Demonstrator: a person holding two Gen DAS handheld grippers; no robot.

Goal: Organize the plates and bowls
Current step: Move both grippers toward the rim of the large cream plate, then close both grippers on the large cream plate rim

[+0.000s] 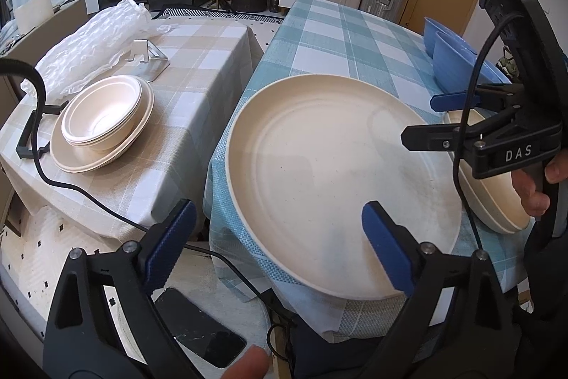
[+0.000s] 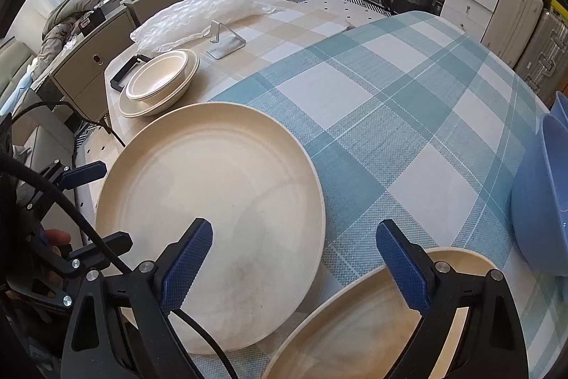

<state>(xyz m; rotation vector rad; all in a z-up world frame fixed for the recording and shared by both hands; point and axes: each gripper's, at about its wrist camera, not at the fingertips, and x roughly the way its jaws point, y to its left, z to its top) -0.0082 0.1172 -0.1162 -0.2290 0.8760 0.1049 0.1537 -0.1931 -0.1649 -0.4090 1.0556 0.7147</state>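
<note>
Left wrist view, items listed by size — risks noted against each.

Blue-checked tablecloth (image 1: 319,34), draped over the nearer table: its hem hangs loose at the corner, so a snagged finger could drag everything on it.

Large cream plate (image 1: 337,173), lying flat on that cloth at the table's near corner, rim seemingly just past the edge. A nudge rather than a clean pinch is judged likely to tip it to the floor, where a dark phone (image 1: 198,333) lies.

Beige-checked table (image 1: 198,59), to the left across a gap — a cream stack (image 1: 103,123) of bowls on plates is set there, presumably the destination. A plate carried by one rim could slip over the gap.

Second cream plate (image 2: 355,325), beside the large one with a strip of cloth between them; a clash of rims is possible if both are lifted together.

Blue bowls (image 2: 543,194), nested at the cloth's right side, untouched.

Left gripper (image 1: 280,251): jaws spread wide, nothing pinched; one finger (image 1: 387,247) is seen over the large plate's near rim, the other beyond the table edge. Contact cannot be told.

Right gripper (image 2: 294,265): jaws spread, empty, straddling the gap between the two plates.

Black cable (image 1: 88,198), trailing between the tables — a snag hazard.
</note>
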